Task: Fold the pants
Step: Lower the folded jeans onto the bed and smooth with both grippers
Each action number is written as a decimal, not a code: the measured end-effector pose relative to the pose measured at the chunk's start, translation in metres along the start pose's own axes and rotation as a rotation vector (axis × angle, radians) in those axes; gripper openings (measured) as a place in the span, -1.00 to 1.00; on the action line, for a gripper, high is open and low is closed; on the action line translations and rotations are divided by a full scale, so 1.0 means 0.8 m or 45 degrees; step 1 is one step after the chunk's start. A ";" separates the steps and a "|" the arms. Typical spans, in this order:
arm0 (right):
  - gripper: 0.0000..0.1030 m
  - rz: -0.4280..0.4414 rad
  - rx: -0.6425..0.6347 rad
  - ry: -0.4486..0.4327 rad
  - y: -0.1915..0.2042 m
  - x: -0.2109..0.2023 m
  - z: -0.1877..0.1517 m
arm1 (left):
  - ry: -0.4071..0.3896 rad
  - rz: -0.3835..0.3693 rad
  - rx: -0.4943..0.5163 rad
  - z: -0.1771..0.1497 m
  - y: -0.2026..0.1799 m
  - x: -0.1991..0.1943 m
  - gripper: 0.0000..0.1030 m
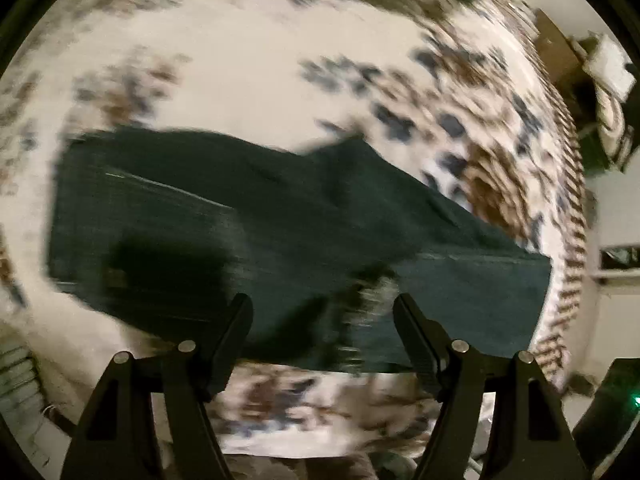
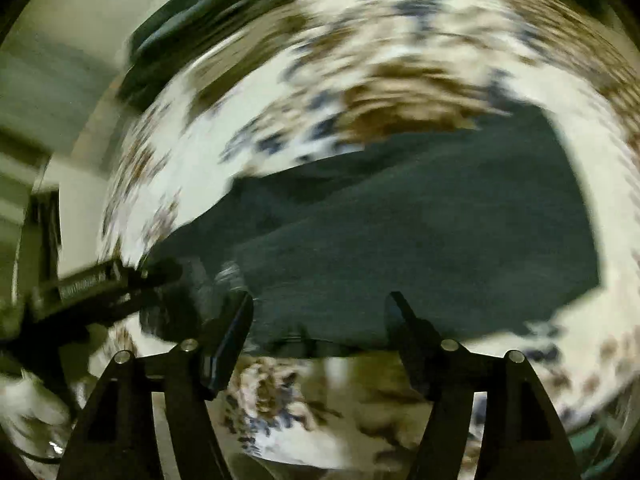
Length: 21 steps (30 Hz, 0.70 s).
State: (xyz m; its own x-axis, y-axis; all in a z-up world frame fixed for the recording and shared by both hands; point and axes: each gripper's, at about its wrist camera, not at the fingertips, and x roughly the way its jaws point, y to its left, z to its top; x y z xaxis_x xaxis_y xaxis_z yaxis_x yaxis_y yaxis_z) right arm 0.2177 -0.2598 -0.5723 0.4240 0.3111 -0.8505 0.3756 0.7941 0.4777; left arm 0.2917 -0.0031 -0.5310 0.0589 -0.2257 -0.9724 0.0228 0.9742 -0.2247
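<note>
Dark green pants (image 1: 280, 216) lie spread on a white bedspread with brown and blue flower print (image 1: 240, 60). Both views are blurred by motion. My left gripper (image 1: 322, 304) is open and empty, its fingers above the pants' near edge, by a frayed hem (image 1: 372, 296). My right gripper (image 2: 320, 300) is open and empty above the near edge of the pants (image 2: 420, 232). The left gripper also shows in the right wrist view (image 2: 160, 276) at the left, by the pants' left end.
The bedspread (image 2: 360, 60) fills most of both views. The bed edge runs along the right in the left wrist view, with dark furniture (image 1: 560, 52) beyond. A dark object (image 2: 200, 16) lies at the bed's far left in the right wrist view.
</note>
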 end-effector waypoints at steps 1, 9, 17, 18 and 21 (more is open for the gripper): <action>0.37 -0.030 0.020 -0.005 -0.015 -0.004 0.005 | 0.022 -0.009 0.011 -0.002 -0.008 0.014 0.38; 0.37 -0.113 0.090 0.017 -0.089 0.003 0.025 | 0.073 0.027 0.042 -0.001 -0.043 0.095 -0.57; 0.37 -0.101 0.045 0.024 -0.081 0.014 0.039 | -0.214 0.051 0.107 -0.007 -0.047 0.022 -0.85; 0.37 -0.098 0.030 0.033 -0.078 0.017 0.040 | -0.186 0.051 0.094 -0.004 -0.043 0.030 -0.84; 0.37 -0.115 0.011 0.070 -0.072 0.030 0.042 | -0.091 0.092 0.095 -0.007 -0.034 0.063 -0.77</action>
State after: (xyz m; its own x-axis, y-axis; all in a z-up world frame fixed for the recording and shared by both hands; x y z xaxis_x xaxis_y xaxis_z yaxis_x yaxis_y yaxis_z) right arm 0.2341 -0.3160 -0.6130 0.3421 0.2669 -0.9010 0.4176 0.8158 0.4002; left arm 0.2885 -0.0408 -0.5744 0.1336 -0.1574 -0.9785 0.0896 0.9852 -0.1462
